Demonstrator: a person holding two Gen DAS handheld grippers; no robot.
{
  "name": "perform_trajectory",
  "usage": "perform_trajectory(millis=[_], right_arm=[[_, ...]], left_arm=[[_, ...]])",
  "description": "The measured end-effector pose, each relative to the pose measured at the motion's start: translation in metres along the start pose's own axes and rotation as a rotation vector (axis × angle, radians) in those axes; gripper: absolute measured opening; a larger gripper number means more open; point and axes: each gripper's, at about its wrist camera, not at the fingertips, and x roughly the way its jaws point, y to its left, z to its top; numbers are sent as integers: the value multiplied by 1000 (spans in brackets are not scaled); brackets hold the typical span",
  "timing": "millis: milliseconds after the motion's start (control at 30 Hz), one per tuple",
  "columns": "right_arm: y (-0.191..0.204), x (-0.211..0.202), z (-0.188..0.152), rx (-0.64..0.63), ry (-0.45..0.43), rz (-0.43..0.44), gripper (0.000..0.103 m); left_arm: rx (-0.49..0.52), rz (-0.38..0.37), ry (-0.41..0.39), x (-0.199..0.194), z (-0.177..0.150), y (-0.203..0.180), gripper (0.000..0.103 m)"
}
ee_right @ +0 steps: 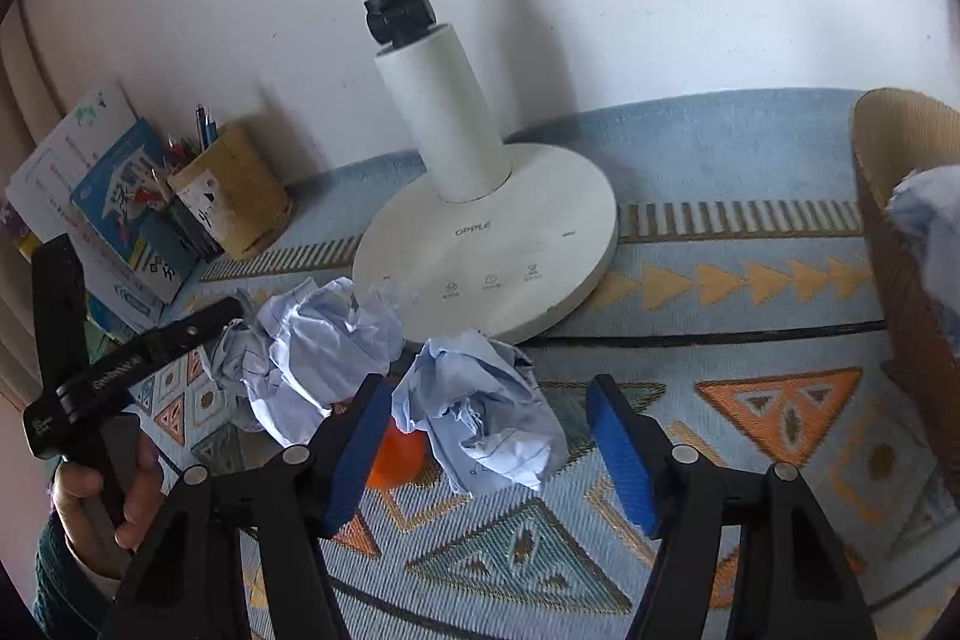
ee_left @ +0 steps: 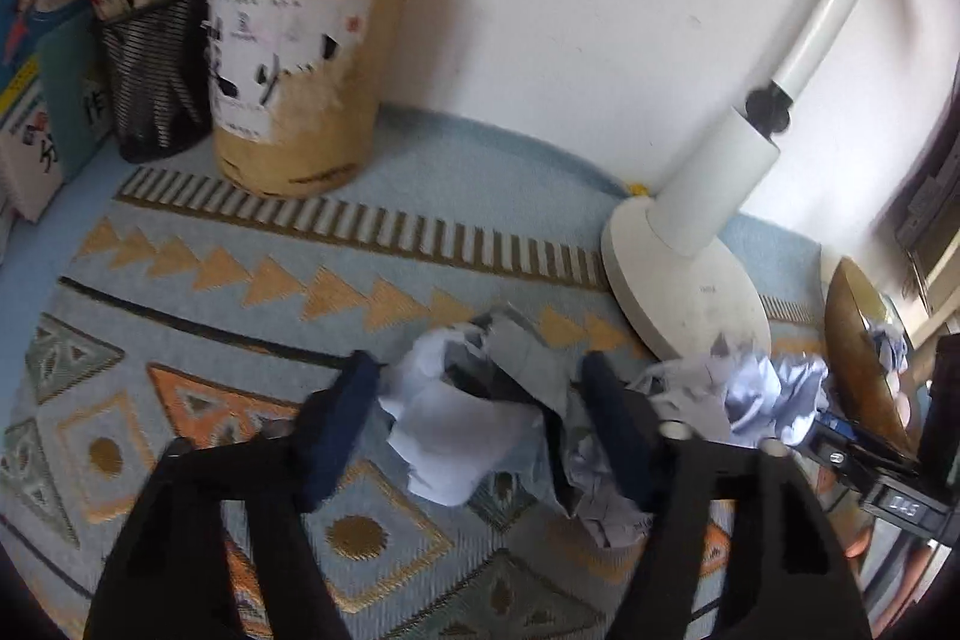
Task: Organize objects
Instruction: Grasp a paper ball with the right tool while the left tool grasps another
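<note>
My left gripper (ee_left: 480, 400) is open, its blue-padded fingers either side of a crumpled white and grey paper ball (ee_left: 468, 412) on the patterned mat. A second crumpled paper ball (ee_left: 762, 388) lies to its right by the lamp base. My right gripper (ee_right: 486, 436) is open around that second ball (ee_right: 486, 412), which rests on the mat. The first ball (ee_right: 312, 346) shows to its left, next to the left gripper's black body (ee_right: 120, 370). An orange ball (ee_right: 396, 454) lies partly hidden under the paper and my right gripper's left finger.
A white OPPLE lamp base (ee_right: 498, 250) stands behind the papers. A tan pen holder (ee_left: 300, 70) and black mesh pen cup (ee_left: 156, 82) stand back left beside books (ee_left: 36, 40). A brown basket (ee_right: 900, 220) holding paper sits at right.
</note>
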Motion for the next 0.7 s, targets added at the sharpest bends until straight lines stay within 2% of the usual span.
perform_trajectory(millis=[33,100,200,367,467,600,700], right_arm=[[0,4,-2,0,8,6,54],[1,5,-2,1,6,18,48],[4,0,-4,-21,-23,-7,44],[8,-13,-7,-49,-64,-26,43],[7,-28,-12,-24,-79,-5,43],[10,-61,-27,-21,-80,16,43],[13,-81,-54,-32,-17,30,43]], left_arm=[[7,3,-5,-1,-1,-1,58],[18,-2,-12,-2,-2,-4,45],[30,8,-38,-6,-3,-8,36],[26,30,-81,-33,-14,-15,35],[20,23,-113,-58,-23,-23,35],[32,8,-120,-94,-55,-52,35],[27,-12,-101,-110,-89,-75,35]])
